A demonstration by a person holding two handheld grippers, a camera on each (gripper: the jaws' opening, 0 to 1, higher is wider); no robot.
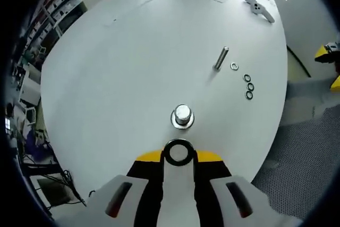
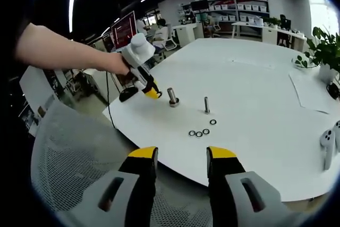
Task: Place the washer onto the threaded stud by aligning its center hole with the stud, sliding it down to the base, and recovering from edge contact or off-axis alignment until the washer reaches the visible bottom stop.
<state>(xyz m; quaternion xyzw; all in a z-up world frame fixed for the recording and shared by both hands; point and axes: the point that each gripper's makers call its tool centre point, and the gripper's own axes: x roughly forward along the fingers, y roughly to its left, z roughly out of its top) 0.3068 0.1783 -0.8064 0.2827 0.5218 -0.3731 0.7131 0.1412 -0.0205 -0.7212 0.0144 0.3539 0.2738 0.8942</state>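
Now left gripper [image 1: 179, 155] jaws clamp washer [image 1: 178, 152] near stud [image 1: 183, 114]; right gripper [image 2: 182, 158] jaws apart, empty.

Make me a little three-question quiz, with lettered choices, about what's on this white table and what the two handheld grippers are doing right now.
1. Where is the left gripper's washer?
A. just short of the nearer stud
B. at the nearer stud's base
C. beside the game controller

2. How many loose washers lie by the farther stud?
A. one
B. four
C. seven

3. What is the right gripper doing?
A. clamping a stud
B. holding a washer
C. open and empty

Answers:
1 A: in the left gripper view the left gripper holds the dark washer just short of the nearer stud, not on it.
2 B: three dark washers and one pale washer lie beside the farther stud.
3 C: the right gripper has its jaws apart with nothing between them.
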